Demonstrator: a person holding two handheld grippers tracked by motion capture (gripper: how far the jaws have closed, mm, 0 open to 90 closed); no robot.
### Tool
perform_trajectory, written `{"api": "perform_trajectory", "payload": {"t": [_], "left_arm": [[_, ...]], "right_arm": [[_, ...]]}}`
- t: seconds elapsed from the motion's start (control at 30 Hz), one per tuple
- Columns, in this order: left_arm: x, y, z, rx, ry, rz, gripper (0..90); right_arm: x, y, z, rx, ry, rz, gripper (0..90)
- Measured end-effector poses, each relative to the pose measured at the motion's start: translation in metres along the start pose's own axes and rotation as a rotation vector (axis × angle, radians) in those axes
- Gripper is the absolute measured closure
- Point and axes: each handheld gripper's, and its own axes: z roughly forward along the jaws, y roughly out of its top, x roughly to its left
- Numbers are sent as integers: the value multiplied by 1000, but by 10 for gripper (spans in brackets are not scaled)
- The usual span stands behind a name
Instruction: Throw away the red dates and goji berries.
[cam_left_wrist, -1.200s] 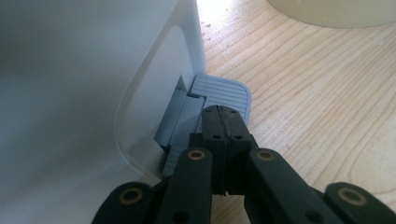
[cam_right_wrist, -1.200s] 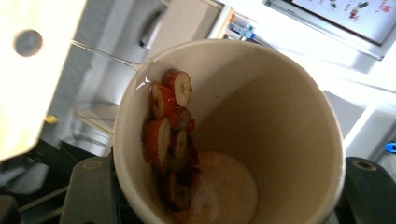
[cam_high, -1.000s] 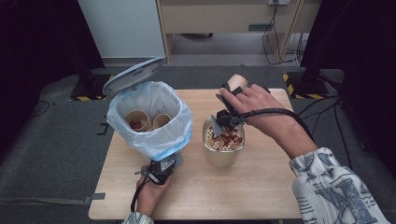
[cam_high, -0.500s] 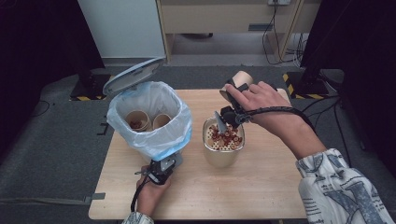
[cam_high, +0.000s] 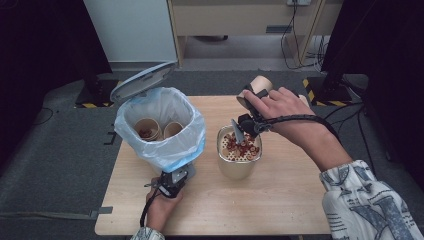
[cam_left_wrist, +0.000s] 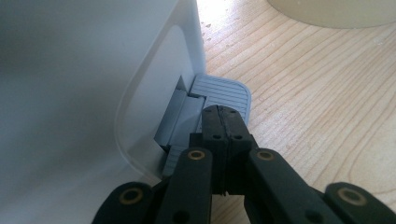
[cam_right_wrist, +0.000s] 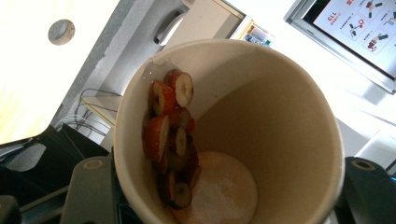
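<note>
- Two grippers are at work: your left gripper (cam_left_wrist: 223, 122) has its jaws pressed together, empty, tips down on the bin's grey pedal (cam_left_wrist: 219, 93).
- Your right gripper (cam_high: 250, 107) clamps a paper cup (cam_right_wrist: 261, 130), tilted above the beige container (cam_high: 239, 159).
- Red fruit slices (cam_right_wrist: 170, 135) cling to the cup's inner wall.

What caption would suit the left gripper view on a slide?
Closed left gripper presses the grey pedal of the white bin on a wooden table.
</note>
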Motion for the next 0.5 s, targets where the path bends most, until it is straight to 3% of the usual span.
{"api": "perform_trajectory", "payload": {"t": [0.13, 0.23, 0.27, 0.3, 0.37, 0.43, 0.47, 0.5], "left_arm": [[0, 0, 0, -1, 0, -2, 889], [0, 0, 0, -1, 0, 0, 889], [0, 0, 0, 0, 0, 1, 889], [0, 0, 0, 0, 0, 0, 889], [0, 0, 0, 0, 0, -1, 889], [0, 0, 0, 0, 1, -2, 889], [0, 0, 0, 0, 0, 0, 888], [0, 0, 0, 0, 0, 0, 889]], "right_arm": [[0, -4, 1, -11, 12, 51, 352], [2, -10, 2, -40, 36, 177, 352], [4, -13, 4, -70, 58, 268, 352], [4, -13, 4, -70, 58, 268, 352], [9, -15, 7, -90, 84, 346, 352], [11, -16, 8, -103, 95, 373, 352], [13, -16, 8, -132, 121, 437, 352], [13, -16, 8, -132, 121, 437, 352]]}}
